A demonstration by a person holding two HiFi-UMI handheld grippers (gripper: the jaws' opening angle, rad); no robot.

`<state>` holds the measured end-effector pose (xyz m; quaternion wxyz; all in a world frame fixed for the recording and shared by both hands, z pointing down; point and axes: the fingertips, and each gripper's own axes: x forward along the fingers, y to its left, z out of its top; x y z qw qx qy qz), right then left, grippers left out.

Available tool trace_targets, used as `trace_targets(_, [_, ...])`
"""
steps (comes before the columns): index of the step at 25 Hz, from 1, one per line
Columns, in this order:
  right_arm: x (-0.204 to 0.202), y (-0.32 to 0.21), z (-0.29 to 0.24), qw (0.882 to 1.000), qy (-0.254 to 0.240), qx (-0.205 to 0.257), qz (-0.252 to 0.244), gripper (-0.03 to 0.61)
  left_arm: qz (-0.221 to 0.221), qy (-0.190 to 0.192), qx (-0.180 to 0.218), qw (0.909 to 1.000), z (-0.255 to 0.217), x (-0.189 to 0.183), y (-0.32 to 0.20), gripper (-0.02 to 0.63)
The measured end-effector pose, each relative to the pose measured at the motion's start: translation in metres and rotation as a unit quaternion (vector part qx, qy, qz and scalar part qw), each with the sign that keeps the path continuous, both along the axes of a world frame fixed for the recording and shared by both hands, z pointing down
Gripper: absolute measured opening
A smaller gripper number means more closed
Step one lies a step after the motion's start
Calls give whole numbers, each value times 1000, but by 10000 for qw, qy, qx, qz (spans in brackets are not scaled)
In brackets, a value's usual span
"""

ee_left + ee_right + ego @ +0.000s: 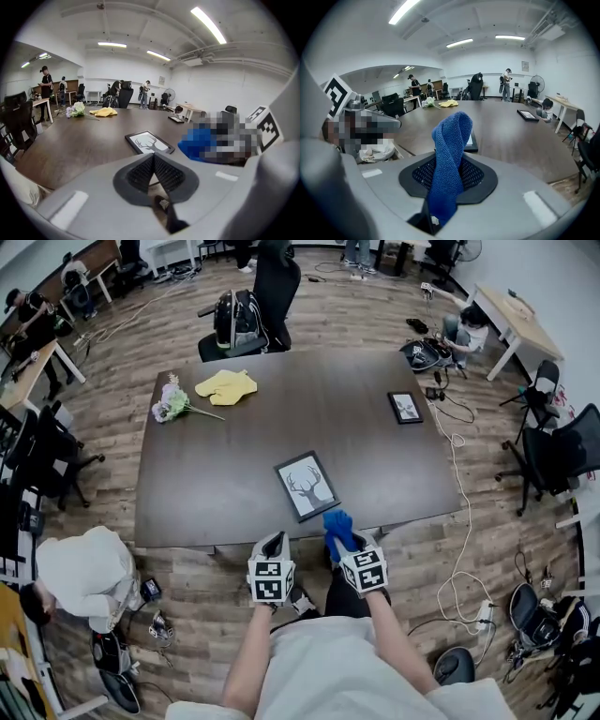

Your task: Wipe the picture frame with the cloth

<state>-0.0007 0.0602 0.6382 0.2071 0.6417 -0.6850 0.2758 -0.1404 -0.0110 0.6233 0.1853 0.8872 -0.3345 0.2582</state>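
The right claw [345,545] pinched the blue cloth [337,524] just clear of the deer picture frame [307,486], which lay flat near the front edge of the worktop [234,456], while the left claw [274,545] was pressed together and empty, so the wiping itself seemingly remained to be done.

Left gripper [153,159]: pale grey moulded shell, dark ribbed pads [140,174], white strips [65,211] on the flanks.
Right gripper [351,545]: same build.
Marker cubes [270,581]: white, black square patterns.
Shirt [328,667]: pale grey, short-sleeved.
Trousers [347,601]: dark.
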Motion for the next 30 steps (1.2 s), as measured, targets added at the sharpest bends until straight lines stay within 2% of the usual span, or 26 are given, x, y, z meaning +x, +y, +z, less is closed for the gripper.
trace_targets(7, [-9,13,-9,9986,-330,387,165,92,111,130,-6,9999,-1,-7,24,52])
trace_targets(13, [-13,21,-14,9969,-439,628,161,92,187,254,189,9993,-8,-10,32,51])
trace_targets(21, [-16,22,-19,9960,-471,749,145,92,213,314,610,9974,-23,-18,34,49])
trace_targets(30, [-14,23,-17,9954,-528,763,226,92,297,401,713,9962,-27,-15,35,49])
